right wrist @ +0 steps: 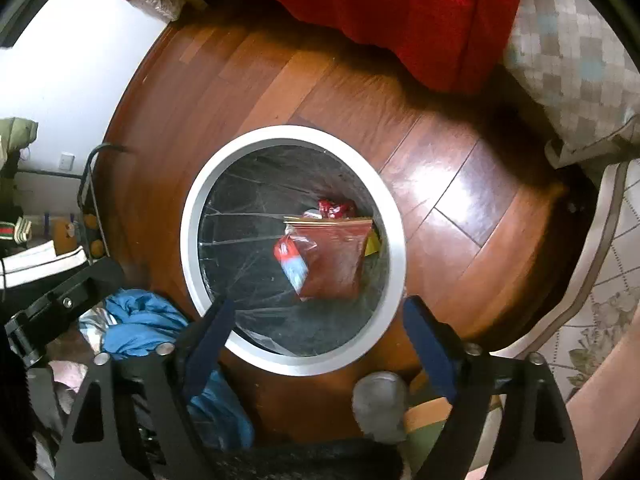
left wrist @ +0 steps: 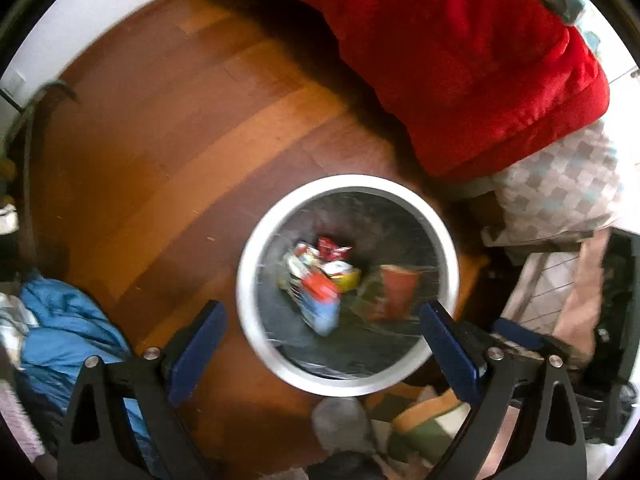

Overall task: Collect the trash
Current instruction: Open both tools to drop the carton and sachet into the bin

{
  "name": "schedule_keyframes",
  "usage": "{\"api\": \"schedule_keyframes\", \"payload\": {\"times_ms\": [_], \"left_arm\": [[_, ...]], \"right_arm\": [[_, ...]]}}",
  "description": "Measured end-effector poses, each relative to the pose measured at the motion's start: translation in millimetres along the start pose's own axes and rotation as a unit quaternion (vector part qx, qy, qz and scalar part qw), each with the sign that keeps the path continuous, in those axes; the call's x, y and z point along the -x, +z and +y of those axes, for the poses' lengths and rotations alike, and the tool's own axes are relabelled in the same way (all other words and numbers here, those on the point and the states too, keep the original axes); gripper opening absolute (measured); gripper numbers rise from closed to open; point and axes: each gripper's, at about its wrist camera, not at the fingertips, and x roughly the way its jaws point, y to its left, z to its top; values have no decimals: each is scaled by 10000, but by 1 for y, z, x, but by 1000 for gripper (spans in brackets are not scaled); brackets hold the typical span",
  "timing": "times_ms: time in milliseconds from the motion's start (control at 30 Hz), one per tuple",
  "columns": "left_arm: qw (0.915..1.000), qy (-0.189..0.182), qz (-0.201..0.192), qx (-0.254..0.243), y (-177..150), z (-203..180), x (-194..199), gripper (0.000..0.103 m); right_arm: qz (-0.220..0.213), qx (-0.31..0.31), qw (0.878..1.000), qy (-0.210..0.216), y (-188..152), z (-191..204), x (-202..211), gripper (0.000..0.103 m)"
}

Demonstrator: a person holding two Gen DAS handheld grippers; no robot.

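Note:
A round trash bin with a silver rim (left wrist: pixel 256 340) and a dark liner stands on the wooden floor; it also shows in the right wrist view (right wrist: pixel 192 208). Inside lie several wrappers (left wrist: pixel 320 280), among them a red-brown bag (right wrist: pixel 336 260) on top. My left gripper (left wrist: pixel 322 320) is open and empty, above the bin's near edge. My right gripper (right wrist: pixel 316 320) is open and empty, also above the bin's near rim. Part of the right gripper's blue finger (left wrist: pixel 516 330) shows at the right of the left wrist view.
A red blanket (left wrist: pixel 460 60) hangs off a bed beside a checked pillow (right wrist: pixel 572 52). Blue cloth (left wrist: pixel 68 320) lies on the floor at left. A grey sock foot (right wrist: pixel 380 404) and a slipper (left wrist: pixel 428 428) are near the bin. A patterned rug (right wrist: pixel 600 320) lies right.

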Motion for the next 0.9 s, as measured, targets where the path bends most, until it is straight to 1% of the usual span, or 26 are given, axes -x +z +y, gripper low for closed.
{"api": "schedule_keyframes", "payload": {"times_ms": [67,133,267,333,400,667,767,900], "left_arm": [[9997,197,-153,-71,-6,-1,8,99],[9989,392,-250,-100,-12,0,15,99],[9974,582,-387,-196,-27,-2,26,99],[9964,665,-463,-260,-35,-5,33,99],[9959,684,-495,-326,-42,-7,39,99],[9939,656,-765,-445,-57,-17,74,99],[9923,641,-947,-483,-66,-21,97,99],[9890,594,-1237,-556,-81,-28,131,99]], "right_arm": [[-5,50,10000,-53,-5,2,5,103],[-64,85,9998,-177,-11,3,13,103],[-266,243,9974,-617,-33,4,33,103],[-330,267,9965,-724,-40,4,43,103],[-419,330,9949,-856,-47,4,52,103],[-708,515,9914,-968,-69,18,93,103],[-869,559,9899,-966,-79,23,114,103],[-1114,538,9886,-858,-99,28,151,103]]}}
